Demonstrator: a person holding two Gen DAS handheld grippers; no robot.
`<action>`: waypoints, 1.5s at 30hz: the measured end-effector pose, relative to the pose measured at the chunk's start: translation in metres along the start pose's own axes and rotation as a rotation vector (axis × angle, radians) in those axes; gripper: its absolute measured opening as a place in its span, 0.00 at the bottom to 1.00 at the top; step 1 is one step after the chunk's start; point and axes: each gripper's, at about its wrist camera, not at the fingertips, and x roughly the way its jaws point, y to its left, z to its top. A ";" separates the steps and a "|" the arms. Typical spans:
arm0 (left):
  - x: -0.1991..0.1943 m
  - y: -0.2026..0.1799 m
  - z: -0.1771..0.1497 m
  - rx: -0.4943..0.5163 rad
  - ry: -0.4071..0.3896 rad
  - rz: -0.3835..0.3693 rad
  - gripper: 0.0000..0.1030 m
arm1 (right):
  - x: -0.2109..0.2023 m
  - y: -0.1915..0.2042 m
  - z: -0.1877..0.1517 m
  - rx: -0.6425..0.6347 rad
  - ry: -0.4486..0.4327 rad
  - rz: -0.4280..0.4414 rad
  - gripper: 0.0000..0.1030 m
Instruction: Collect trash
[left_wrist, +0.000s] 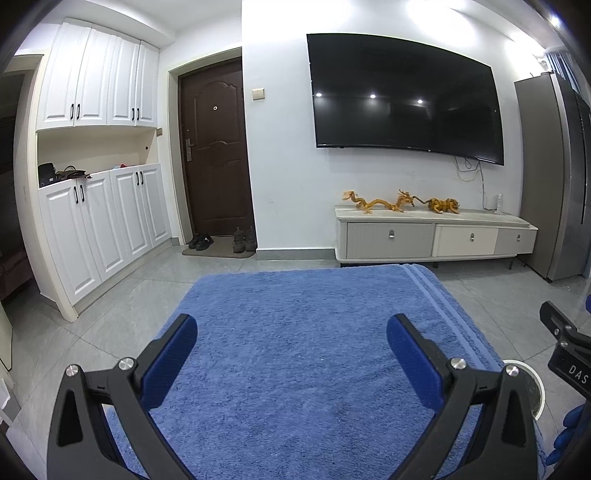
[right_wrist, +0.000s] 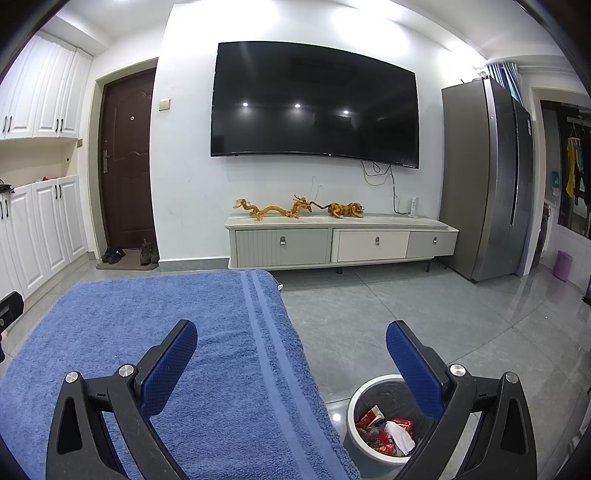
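Both tongs, left (left_wrist: 291, 354) and right (right_wrist: 291, 354), gape empty over our blue-towelled bench (left_wrist: 295, 332); wrappers (right_wrist: 388, 435) in the bin (right_wrist: 354, 406) at lower right look light, crumply, best pinched by an edge.

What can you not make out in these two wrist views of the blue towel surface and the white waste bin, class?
- White round waste bin: right wrist view, its right side is behind the right gripper finger; left wrist view shows only a rim sliver.
- Red and white wrappers in the bin: print too small to read.
- Blue terry towel: whatever it covers is hidden; its near edge is cut off by the frame.
- Left gripper: empty, jaws apart.
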 end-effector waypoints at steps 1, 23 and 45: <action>0.000 -0.001 0.000 0.000 0.001 0.005 1.00 | 0.000 0.000 0.000 0.000 0.000 0.000 1.00; 0.016 0.012 0.001 0.003 0.018 0.018 1.00 | 0.012 0.009 -0.005 -0.010 0.040 0.008 1.00; 0.084 0.035 -0.027 0.017 0.157 0.110 1.00 | 0.130 0.110 -0.058 -0.156 0.445 0.250 1.00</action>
